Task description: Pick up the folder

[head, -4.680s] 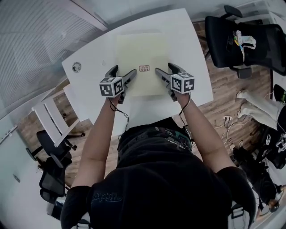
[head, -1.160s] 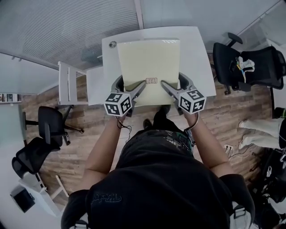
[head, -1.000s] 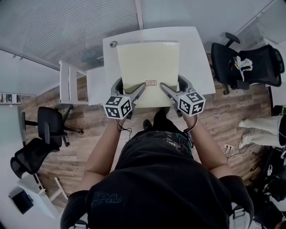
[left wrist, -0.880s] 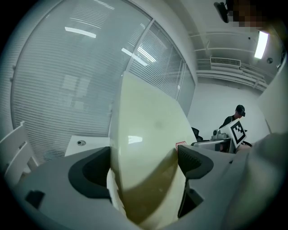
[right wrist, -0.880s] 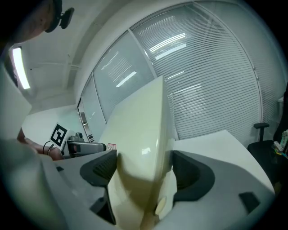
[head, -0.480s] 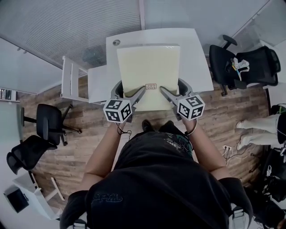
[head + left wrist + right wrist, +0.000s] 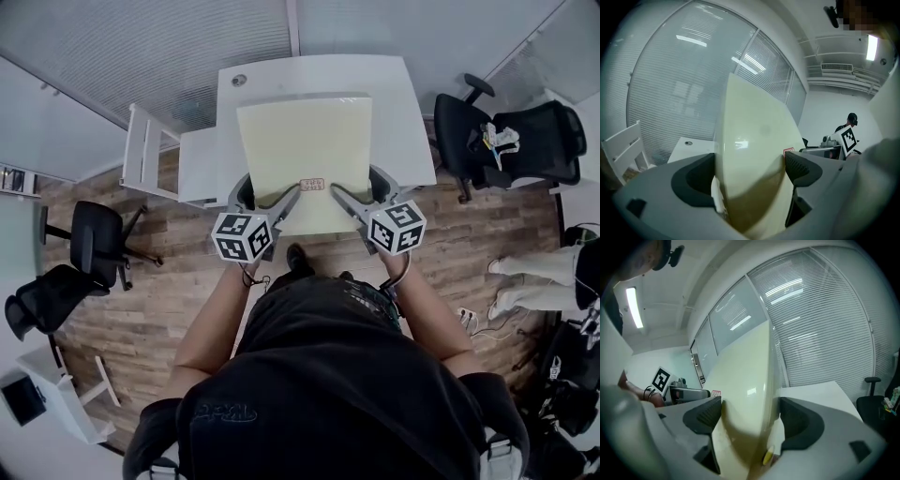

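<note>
Folder (image 7: 305, 155), broad and pale yellow, was held over the white surface (image 7: 403, 103) at 12 o'clock from the person, its near edge reaching past the surface's edge. A sheet this wide would likely sag from one grip, hence a hold at each near corner. The left gripper (image 7: 272, 194) was clamped at its 7 o'clock corner, the right gripper (image 7: 354, 187) at 5 o'clock. Both gripper views showed it deep between the fingers (image 7: 802, 166), pinched on both faces. A small red label (image 7: 312, 185) sat between the grips.
</note>
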A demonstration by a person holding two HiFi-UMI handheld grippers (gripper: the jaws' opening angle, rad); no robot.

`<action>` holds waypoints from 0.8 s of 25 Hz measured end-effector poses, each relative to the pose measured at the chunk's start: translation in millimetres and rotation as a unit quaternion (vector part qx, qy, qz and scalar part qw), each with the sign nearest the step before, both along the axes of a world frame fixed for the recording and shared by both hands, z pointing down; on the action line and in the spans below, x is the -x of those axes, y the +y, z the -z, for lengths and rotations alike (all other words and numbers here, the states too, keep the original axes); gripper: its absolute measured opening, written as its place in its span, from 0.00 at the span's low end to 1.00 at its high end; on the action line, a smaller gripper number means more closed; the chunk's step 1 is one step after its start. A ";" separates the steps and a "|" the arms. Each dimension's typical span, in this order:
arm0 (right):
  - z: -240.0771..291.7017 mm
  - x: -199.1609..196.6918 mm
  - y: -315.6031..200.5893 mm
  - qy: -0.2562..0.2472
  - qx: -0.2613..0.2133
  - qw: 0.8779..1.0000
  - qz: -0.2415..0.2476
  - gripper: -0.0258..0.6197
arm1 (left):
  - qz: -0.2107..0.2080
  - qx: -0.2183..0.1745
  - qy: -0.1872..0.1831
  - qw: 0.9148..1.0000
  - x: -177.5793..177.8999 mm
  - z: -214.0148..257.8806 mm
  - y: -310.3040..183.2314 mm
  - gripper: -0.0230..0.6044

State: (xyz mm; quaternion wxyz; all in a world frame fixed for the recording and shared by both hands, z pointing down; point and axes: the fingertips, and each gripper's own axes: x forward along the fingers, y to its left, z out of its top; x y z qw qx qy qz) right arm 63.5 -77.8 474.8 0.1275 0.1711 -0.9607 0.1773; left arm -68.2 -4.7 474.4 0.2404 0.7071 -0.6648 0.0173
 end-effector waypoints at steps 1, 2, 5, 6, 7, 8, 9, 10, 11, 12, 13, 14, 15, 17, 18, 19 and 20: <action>0.6 -8.2 1.5 0.000 0.000 1.000 0.002 0.62 | 0.001 0.000 -0.001 1.000 -8.5 0.9 1.8 0.78; 1.3 -16.4 3.3 -0.001 -0.001 1.000 0.003 0.62 | 0.003 -0.001 -0.002 1.000 -16.9 1.9 4.1 0.78; 4.3 -40.4 10.9 -0.002 -0.005 1.000 0.007 0.62 | 0.008 -0.004 -0.003 1.000 -41.7 4.7 13.1 0.78; 5.2 -49.0 14.2 -0.001 -0.006 1.000 0.008 0.62 | 0.009 -0.005 -0.002 1.000 -50.5 5.2 16.8 0.78; 5.9 -58.0 17.9 -0.002 -0.006 1.000 0.010 0.62 | 0.011 -0.006 -0.001 1.000 -59.7 5.6 20.8 0.78; 6.5 -67.2 22.2 -0.002 -0.007 1.000 0.012 0.62 | 0.012 -0.007 -0.001 1.000 -69.0 6.1 25.3 0.78; 7.2 -76.5 26.7 -0.002 -0.007 1.000 0.014 0.62 | 0.014 -0.008 -0.002 1.000 -78.4 7.1 30.1 0.78; 8.1 -85.3 31.3 -0.003 -0.008 1.000 0.015 0.62 | 0.016 -0.010 -0.005 1.000 -87.4 8.7 34.9 0.78; 9.2 -93.2 35.6 -0.004 -0.009 1.000 0.016 0.62 | 0.019 -0.013 -0.009 1.000 -95.7 10.9 39.7 0.78; 10.6 -100.3 39.8 -0.006 -0.011 1.000 0.018 0.62 | 0.021 -0.016 -0.013 1.000 -103.1 13.3 44.4 0.78; 11.9 -106.9 43.7 -0.008 -0.014 1.000 0.021 0.62 | 0.024 -0.018 -0.017 0.999 -110.3 15.5 49.3 0.78; 13.1 -113.4 47.6 -0.011 -0.017 1.000 0.023 0.62 | 0.026 -0.020 -0.020 0.999 -117.3 17.2 54.0 0.78; 13.8 -119.8 51.7 -0.013 -0.018 0.999 0.025 0.62 | 0.028 -0.021 -0.022 0.999 -124.1 18.3 58.8 0.78; 14.0 -131.1 60.8 -0.015 -0.018 0.999 0.029 0.62 | 0.031 -0.022 -0.025 0.999 -135.6 19.4 68.6 0.78; 13.3 -135.6 65.7 -0.015 -0.017 0.999 0.031 0.62 | 0.032 -0.021 -0.026 0.999 -140.1 19.3 73.5 0.78; 12.5 -139.5 70.3 -0.014 -0.015 0.999 0.032 0.62 | 0.032 -0.020 -0.027 0.999 -144.0 19.1 78.1 0.78; 11.9 -142.9 74.5 -0.014 -0.013 0.999 0.032 0.62 | 0.033 -0.019 -0.027 0.999 -147.5 18.7 82.3 0.78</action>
